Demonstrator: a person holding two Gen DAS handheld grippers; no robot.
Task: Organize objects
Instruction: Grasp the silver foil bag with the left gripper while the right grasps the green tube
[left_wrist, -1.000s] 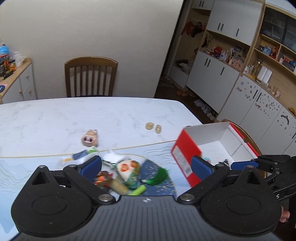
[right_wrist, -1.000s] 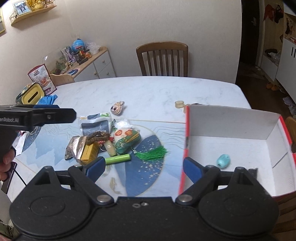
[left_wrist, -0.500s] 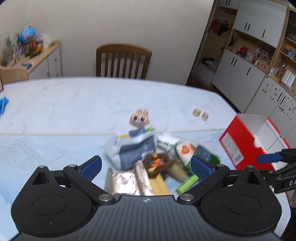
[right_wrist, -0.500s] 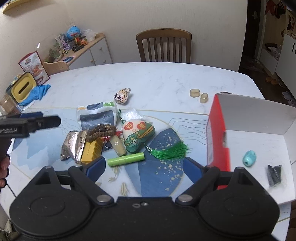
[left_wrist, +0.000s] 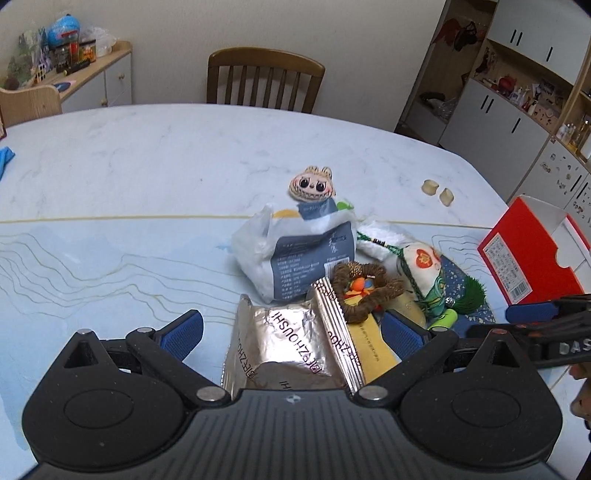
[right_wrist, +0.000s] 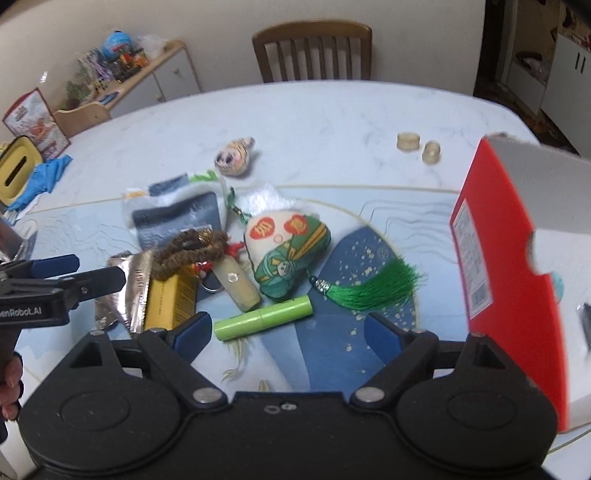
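A heap of small things lies on the table mat. My left gripper (left_wrist: 293, 330) is open, low over a silver foil packet (left_wrist: 284, 343). Behind the packet lie a brown bead bracelet (left_wrist: 364, 291), a yellow box (left_wrist: 369, 343) and a white and blue pouch (left_wrist: 295, 254). My right gripper (right_wrist: 286, 330) is open, just above a green tube (right_wrist: 264, 317). Beyond it lie a stuffed charm (right_wrist: 288, 251) with a green tassel (right_wrist: 373, 288). The red and white box (right_wrist: 517, 258) stands open at the right, with a turquoise bead (right_wrist: 557, 286) inside.
A small plush face (left_wrist: 312, 184) and two beige rings (left_wrist: 437, 192) lie further back on the marble table (left_wrist: 147, 155). A wooden chair (left_wrist: 264, 83) stands behind it. A yellow tissue box (right_wrist: 16, 170) and a blue cloth (right_wrist: 42, 179) sit at the far left.
My left gripper has swung left and come down close over the foil packet. My right gripper has moved forward and lower toward the green tube. Both stay open.
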